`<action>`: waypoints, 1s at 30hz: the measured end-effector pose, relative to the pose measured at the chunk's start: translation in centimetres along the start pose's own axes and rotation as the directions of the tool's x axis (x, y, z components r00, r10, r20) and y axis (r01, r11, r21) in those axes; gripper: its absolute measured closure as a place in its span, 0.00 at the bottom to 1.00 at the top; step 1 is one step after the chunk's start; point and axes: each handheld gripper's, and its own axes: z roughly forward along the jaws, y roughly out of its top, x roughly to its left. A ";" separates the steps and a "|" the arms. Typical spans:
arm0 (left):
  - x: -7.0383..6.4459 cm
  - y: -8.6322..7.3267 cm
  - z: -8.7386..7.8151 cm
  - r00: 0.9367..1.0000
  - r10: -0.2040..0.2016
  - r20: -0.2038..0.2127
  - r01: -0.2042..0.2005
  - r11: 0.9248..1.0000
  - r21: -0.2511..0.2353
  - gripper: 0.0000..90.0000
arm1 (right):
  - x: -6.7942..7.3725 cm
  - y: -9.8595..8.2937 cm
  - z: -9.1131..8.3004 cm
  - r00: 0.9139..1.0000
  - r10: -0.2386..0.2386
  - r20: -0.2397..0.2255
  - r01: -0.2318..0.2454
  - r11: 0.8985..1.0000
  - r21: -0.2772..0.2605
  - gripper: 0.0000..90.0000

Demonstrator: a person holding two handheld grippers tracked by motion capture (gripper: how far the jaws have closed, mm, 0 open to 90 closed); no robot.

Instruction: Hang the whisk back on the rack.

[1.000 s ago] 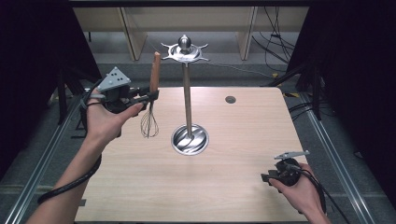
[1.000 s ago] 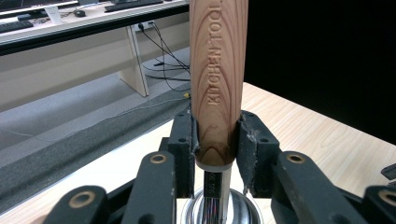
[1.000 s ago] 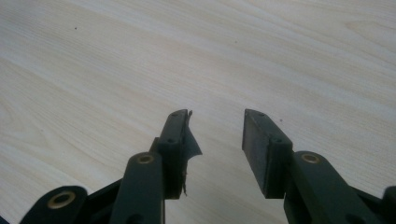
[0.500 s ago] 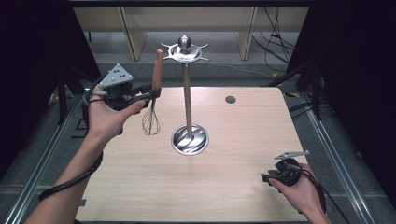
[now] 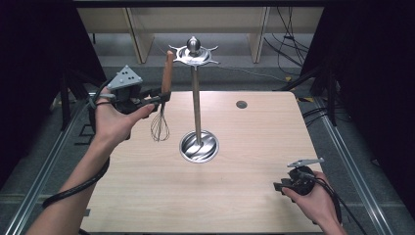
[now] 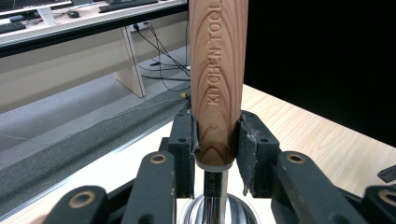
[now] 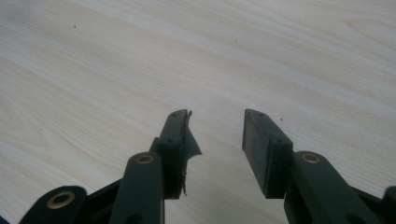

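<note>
Whisk (image 5: pixel 161 110) hangs upright, clamped in the left gripper (image 5: pixel 164 97) beside the stand (image 5: pixel 196 105); right gripper (image 5: pixel 281 186) seemingly gapes empty.

The left black two-jaw gripper (image 5: pixel 164 96) carries a grey three-cornered plate with dark holes; brass-ringed pivots show. The right black gripper (image 5: pixel 280 186) trails a black cable.

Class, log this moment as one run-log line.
left hand-held gripper: shut on whisk | whisk: upright, beside stand | right hand-held gripper: open
</note>
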 end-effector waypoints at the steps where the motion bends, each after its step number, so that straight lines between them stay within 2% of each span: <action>1: 0.0 0.0 0.0 1.000 0.001 -0.002 -0.001 1.000 0.005 0.76 | 0.0 0.0 0.0 1.000 0.003 0.001 -0.003 1.000 0.002 0.68; 3: 0.1 0.0 0.2 1.000 0.018 -0.001 -0.018 1.000 0.001 0.76 | 0.0 0.0 0.0 1.000 0.004 0.000 -0.004 1.000 0.001 0.68; 5: 0.0 0.0 0.4 1.000 0.012 0.003 -0.012 1.000 0.003 0.76 | 0.0 0.0 0.0 1.000 0.001 -0.002 -0.001 1.000 0.000 0.68; 6: 0.0 0.0 0.5 1.000 0.012 0.003 -0.012 1.000 0.005 0.76 | -0.1 -0.1 0.1 1.000 -0.024 0.003 0.024 1.000 -0.004 0.68; 7: 0.0 0.0 0.6 1.000 0.013 0.004 -0.013 1.000 0.007 0.76 | 0.0 0.0 0.0 1.000 -0.003 -0.002 0.003 1.000 0.002 0.68; 8: 0.0 0.0 0.6 1.000 0.012 0.003 -0.012 1.000 0.009 0.76 | -0.2 -0.1 0.1 1.000 -0.023 0.004 0.023 1.000 -0.004 0.68; 9: 0.0 0.0 0.7 1.000 0.012 0.005 -0.012 1.000 0.008 0.76 | 0.0 0.0 0.0 1.000 0.003 0.000 -0.003 1.000 0.003 0.68; 10: 0.0 0.0 0.8 1.000 0.012 0.005 -0.012 1.000 0.011 0.76 | -0.2 -0.1 0.1 1.000 -0.022 0.003 0.022 1.000 -0.005 0.68; 12: -0.1 0.0 1.0 1.000 -0.006 0.012 0.006 1.000 0.017 0.76 | -0.1 -0.1 0.1 1.000 -0.016 0.001 0.016 1.000 -0.002 0.68; 14: 0.0 0.0 1.1 1.000 0.005 0.009 -0.005 1.000 0.014 0.76 | 0.0 0.0 0.0 1.000 0.003 0.000 -0.003 1.000 0.002 0.68; 16: 0.0 0.0 1.2 1.000 0.006 0.010 -0.006 1.000 0.015 0.76 | -0.1 -0.1 0.1 1.000 -0.019 0.003 0.019 1.000 -0.003 0.68; 23: 0.1 -0.3 1.6 1.000 0.000 0.017 -0.001 1.000 0.026 0.76 | -0.1 0.0 0.1 1.000 -0.018 0.001 0.018 1.000 -0.002 0.68; 24: 0.1 -0.3 1.7 1.000 -0.001 0.017 0.000 1.000 0.031 0.76 | 0.0 0.0 0.1 1.000 0.001 0.000 -0.001 1.000 0.002 0.68; 25: 0.1 -0.4 1.8 1.000 -0.001 0.019 0.000 0.999 0.033 0.76 | 0.0 0.0 0.1 1.000 0.000 0.000 0.000 1.000 0.003 0.68; 26: 0.0 -0.5 1.8 1.000 -0.018 0.022 0.017 0.999 0.044 0.76 | 0.0 0.0 0.1 1.000 -0.001 -0.001 0.001 1.000 0.002 0.68; 29: 0.1 -0.6 2.0 0.999 -0.024 0.024 0.023 0.999 0.038 0.76 | 0.0 0.0 0.1 1.000 0.000 -0.001 0.000 1.000 0.002 0.68; 30: 0.0 -0.7 2.0 0.999 -0.023 0.024 0.022 0.999 0.034 0.76 | -0.1 -0.1 0.1 1.000 -0.016 0.003 0.016 1.000 -0.004 0.68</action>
